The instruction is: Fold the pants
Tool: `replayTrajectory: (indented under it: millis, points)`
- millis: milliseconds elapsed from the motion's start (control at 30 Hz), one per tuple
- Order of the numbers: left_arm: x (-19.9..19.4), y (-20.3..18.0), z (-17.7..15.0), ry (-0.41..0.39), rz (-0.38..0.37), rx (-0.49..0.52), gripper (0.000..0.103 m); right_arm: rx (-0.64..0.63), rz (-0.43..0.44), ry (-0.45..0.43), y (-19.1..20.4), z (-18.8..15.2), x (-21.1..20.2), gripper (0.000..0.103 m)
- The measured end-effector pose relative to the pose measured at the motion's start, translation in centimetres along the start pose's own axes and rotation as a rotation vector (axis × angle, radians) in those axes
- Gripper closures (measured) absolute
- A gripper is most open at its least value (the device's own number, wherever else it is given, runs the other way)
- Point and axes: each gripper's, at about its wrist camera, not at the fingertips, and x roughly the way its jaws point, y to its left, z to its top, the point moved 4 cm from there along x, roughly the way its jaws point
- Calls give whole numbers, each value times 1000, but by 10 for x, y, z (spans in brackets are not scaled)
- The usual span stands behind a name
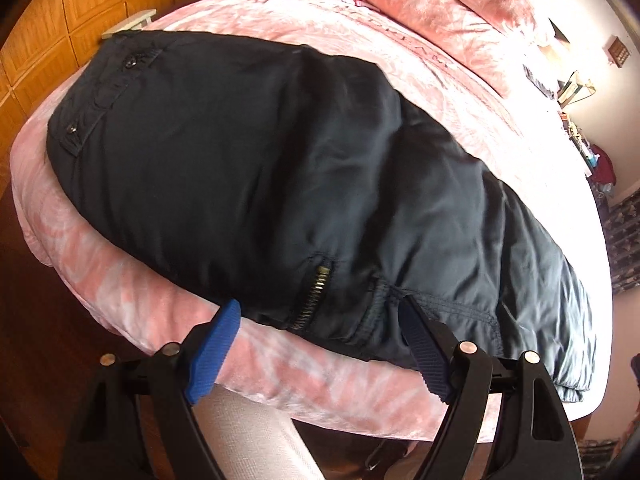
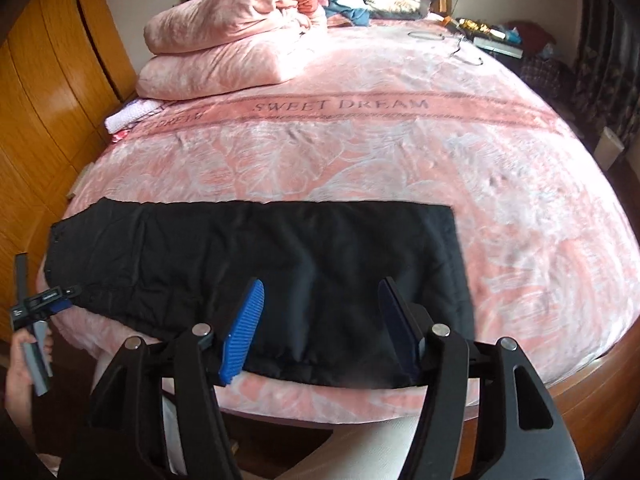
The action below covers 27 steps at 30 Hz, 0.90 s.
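Observation:
Dark navy pants (image 1: 280, 168) lie flat along the near edge of the pink bed (image 1: 120, 292). Their waistband with buttons is at the upper left and a metal zipper (image 1: 316, 284) lies near my fingers. My left gripper (image 1: 320, 306) hovers open over the pants' near edge, its blue pads (image 1: 218, 344) wide apart and pressing nothing. In the right wrist view the same pants (image 2: 260, 264) stretch from left to right. My right gripper (image 2: 320, 286) hangs open above their right half, holding nothing. A hand (image 2: 18, 372) holds the left gripper (image 2: 56, 300) by the waistband end.
Folded pink quilts (image 2: 228, 40) and a white towel (image 2: 128, 114) sit at the bed's far left. Cables (image 2: 464, 50) and clothes lie near the headboard. A wooden wardrobe (image 2: 40, 120) stands along the left. A leg in light trousers (image 1: 248, 432) is below the grippers.

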Motion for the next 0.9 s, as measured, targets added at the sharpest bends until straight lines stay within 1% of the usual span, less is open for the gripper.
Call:
replayTrajectory:
  millis: [33, 67, 100, 167, 233, 333, 433, 533, 633, 700, 800, 900]
  points:
    - [-2, -13, -2, -8, -23, 28, 22, -2, 24, 33, 8, -7, 10, 47]
    - [-3, -29, -6, -5, -49, 63, 22, -17, 29, 58, 16, -13, 22, 50]
    - [-2, -44, -10, 6, -70, 99, 22, -41, 27, 78, 27, -19, 34, 56]
    - [3, -76, -21, 30, -103, 181, 21, -112, 15, 107, 48, -32, 53, 57]
    - [10, -101, -31, 53, -120, 247, 21, -195, 10, 132, 68, -43, 69, 57]
    - [17, -125, -44, 97, -149, 283, 21, -276, 3, 170, 86, -57, 83, 57]
    - [18, -138, -55, 130, -171, 304, 21, -319, 0, 194, 93, -65, 90, 57]
    - [16, -146, -66, 159, -193, 316, 21, -345, -12, 193, 94, -68, 95, 55]
    - [18, -146, -74, 181, -184, 319, 21, -395, -27, 211, 96, -71, 103, 52]
    - [18, -147, -76, 185, -187, 311, 21, -421, -18, 216, 101, -73, 105, 49]
    - [20, -149, -80, 199, -194, 310, 21, -442, -16, 227, 104, -75, 111, 47]
    - [25, -155, -80, 204, -198, 319, 21, -418, -14, 229, 101, -70, 119, 48]
